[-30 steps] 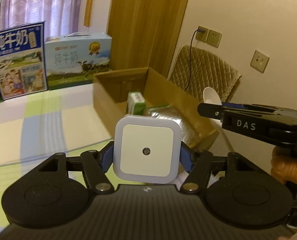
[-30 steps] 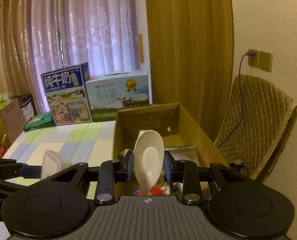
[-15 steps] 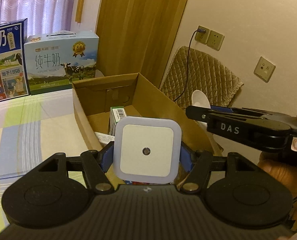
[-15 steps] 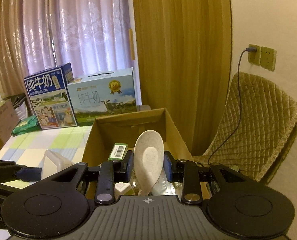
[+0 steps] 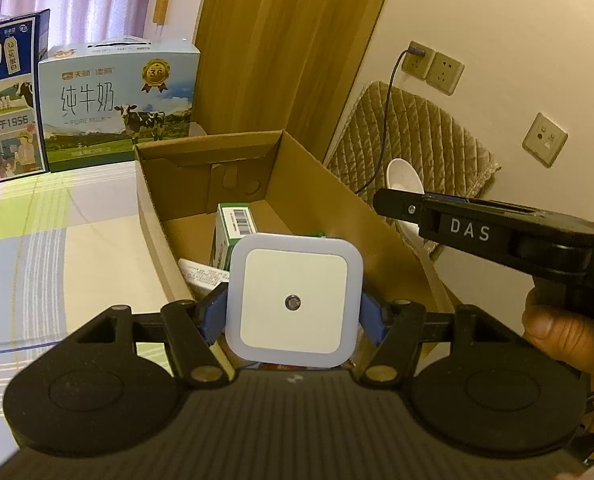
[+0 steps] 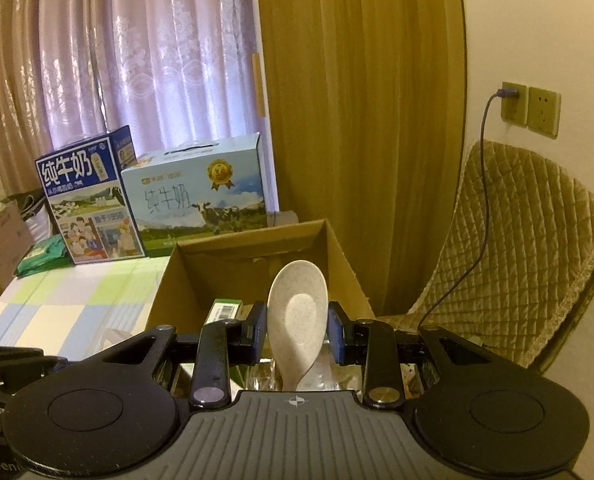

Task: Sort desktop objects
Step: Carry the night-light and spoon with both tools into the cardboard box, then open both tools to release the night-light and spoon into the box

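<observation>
Left gripper: clamped on square white night light, held over near end of cardboard box.
Right gripper: clamped on speckled spoon, bowl upright, above same box.
Box room: far half open; green carton with barcode inside.
Writing: "DAS" on right gripper's side; "PURE MILK" on milk case.

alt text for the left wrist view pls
The left gripper grips a square white night light above an open cardboard box holding a green carton. At right, the right gripper holds a white spoon.
</observation>
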Tool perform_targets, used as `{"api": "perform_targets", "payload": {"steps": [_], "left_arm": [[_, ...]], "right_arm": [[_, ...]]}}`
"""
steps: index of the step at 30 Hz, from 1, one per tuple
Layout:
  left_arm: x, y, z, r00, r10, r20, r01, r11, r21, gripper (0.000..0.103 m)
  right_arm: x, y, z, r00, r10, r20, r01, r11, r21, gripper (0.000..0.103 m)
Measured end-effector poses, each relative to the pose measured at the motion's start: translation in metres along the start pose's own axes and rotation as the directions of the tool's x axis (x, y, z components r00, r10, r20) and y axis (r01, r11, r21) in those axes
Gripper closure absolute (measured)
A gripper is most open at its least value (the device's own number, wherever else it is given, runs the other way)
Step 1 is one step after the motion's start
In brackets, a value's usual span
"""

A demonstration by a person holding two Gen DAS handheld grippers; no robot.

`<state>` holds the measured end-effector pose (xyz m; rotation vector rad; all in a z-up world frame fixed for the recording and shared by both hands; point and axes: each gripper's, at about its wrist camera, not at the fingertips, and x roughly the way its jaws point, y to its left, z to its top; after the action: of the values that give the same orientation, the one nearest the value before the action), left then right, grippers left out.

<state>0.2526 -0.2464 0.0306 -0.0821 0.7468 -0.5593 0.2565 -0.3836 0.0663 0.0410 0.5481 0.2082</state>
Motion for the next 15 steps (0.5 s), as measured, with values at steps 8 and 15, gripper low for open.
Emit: {"api": "perform_targets", "payload": {"steps": [8,15], "left_arm": [[0.002,0.009,-0.001,1.000,0.014,0.002,-0.014,1.000,-0.005,0.037],[-0.011,0.024,-0.013,0.999,0.040,0.010,-0.040,0.999,-0.034,0.036]], "right_arm": [[0.009,-0.003,0.000,1.000,0.002,-0.008,-0.002,1.000,0.003,0.074],[0.016,0.001,-0.004,1.000,0.013,-0.020,-0.012,1.000,0.013,0.074]]}}
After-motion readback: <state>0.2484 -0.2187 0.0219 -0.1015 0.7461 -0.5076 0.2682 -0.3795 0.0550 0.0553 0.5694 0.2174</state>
